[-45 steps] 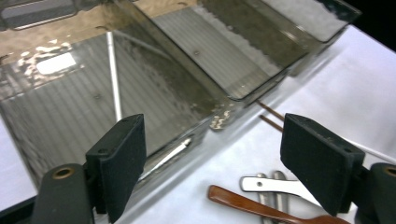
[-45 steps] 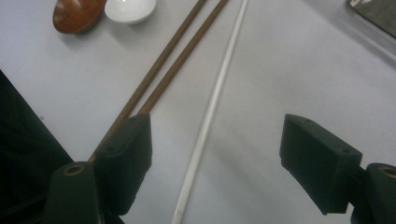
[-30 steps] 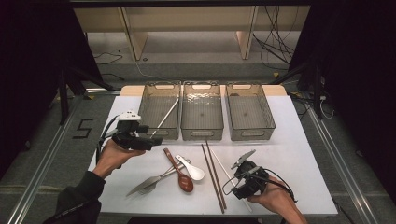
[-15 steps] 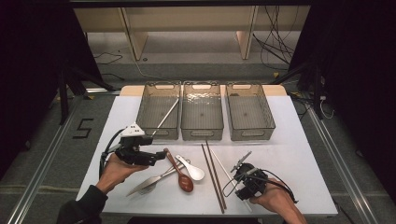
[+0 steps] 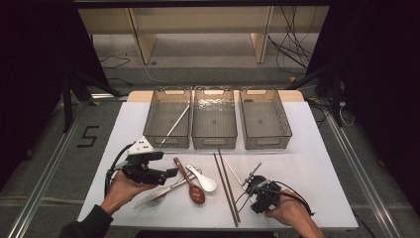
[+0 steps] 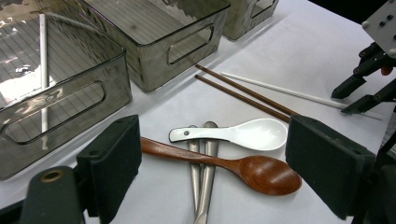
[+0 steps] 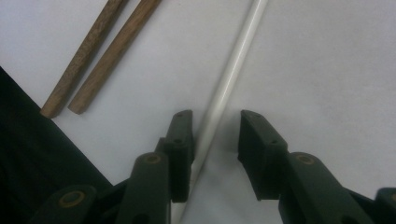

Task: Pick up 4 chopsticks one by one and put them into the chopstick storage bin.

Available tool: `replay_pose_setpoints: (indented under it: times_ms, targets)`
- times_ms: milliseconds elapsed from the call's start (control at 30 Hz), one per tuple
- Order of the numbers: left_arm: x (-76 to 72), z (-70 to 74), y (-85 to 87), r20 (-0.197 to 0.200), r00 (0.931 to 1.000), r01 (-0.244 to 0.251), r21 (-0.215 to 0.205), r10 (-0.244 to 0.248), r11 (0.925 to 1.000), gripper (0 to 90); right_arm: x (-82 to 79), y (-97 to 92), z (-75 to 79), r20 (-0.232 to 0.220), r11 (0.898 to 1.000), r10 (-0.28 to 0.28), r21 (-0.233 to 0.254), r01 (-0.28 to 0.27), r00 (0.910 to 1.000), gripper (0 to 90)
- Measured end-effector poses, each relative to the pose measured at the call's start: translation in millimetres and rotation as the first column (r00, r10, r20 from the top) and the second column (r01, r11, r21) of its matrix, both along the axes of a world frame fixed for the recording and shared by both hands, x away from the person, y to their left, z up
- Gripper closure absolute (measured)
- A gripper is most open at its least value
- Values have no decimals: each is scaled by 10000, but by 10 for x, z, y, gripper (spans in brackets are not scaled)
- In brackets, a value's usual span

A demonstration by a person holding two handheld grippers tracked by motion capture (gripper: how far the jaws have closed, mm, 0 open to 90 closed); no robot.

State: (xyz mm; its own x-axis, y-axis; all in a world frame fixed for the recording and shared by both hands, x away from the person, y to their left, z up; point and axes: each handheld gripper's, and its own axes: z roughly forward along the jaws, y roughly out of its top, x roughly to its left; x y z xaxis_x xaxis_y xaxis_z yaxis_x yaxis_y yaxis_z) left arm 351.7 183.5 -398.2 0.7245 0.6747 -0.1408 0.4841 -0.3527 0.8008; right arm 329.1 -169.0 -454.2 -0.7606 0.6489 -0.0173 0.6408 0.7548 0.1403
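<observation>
My left gripper (image 5: 166, 166) (image 6: 215, 144) hovers open just left of a pile of utensils. In the pile a wooden spoon (image 5: 193, 191) (image 6: 261, 172) and a white ceramic spoon (image 5: 205, 182) (image 6: 252, 134) lie across two metal handles (image 6: 205, 182). Nothing sits between its pads. My right gripper (image 5: 251, 181) (image 7: 215, 121) straddles a white chopstick (image 7: 238, 51) (image 5: 233, 168) lying flat on the table. Its jaws have just been closing, and a gap still shows beside the stick. Two brown chopsticks (image 5: 227, 188) (image 7: 107, 51) lie to its left.
Three clear grey bins stand in a row at the back: left (image 5: 153, 114), middle (image 5: 214, 144), right (image 5: 267, 144). The left one holds another white chopstick (image 5: 176, 124) (image 6: 43, 70). The table's near edge runs close under both hands.
My left gripper has come toward the near edge and down beside the spoons. The right gripper stayed in place while its jaws narrowed around the white chopstick.
</observation>
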Motion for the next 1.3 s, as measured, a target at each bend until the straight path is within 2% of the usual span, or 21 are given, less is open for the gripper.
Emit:
replay_pose_setpoints:
  times_ms: [267, 367, 700, 767, 867, 1100, 1300]
  targets:
    - [-24, 7, 14, 86, 9999, 72, 46, -72, 10000, 179, 63, -63, 7, -238, 9993, -260, -286, 253, 9994, 807]
    - [-24, 6, 16, 101, 9999, 56, 13, -56, 10000, 179, 89, -103, 6, -366, 9987, -448, -239, 439, 9983, 836]
    - [-19, -6, 16, 89, 9999, 97, 76, -97, 9999, 185, 116, -112, 10, -540, 9981, -565, -262, 551, 9969, 849]
    - [-14, -11, 15, 85, 9999, 114, 87, -115, 9999, 185, 122, -135, 15, -546, 9991, -400, -192, 390, 9977, 849]
    - [-12, -15, 10, 89, 9999, 139, 114, -140, 9998, 185, 116, -160, 35, -434, 9991, -338, -253, 327, 9985, 850]
    - [-11, -13, -8, 103, 9996, 246, 215, -248, 9995, 186, 101, -208, 158, 72, 9998, -181, -29, 181, 9998, 851]
    - [-15, 1, -88, 196, 9981, 569, 421, -577, 9975, 185, 66, -163, 268, 466, 9996, 241, 140, -247, 9986, 850]
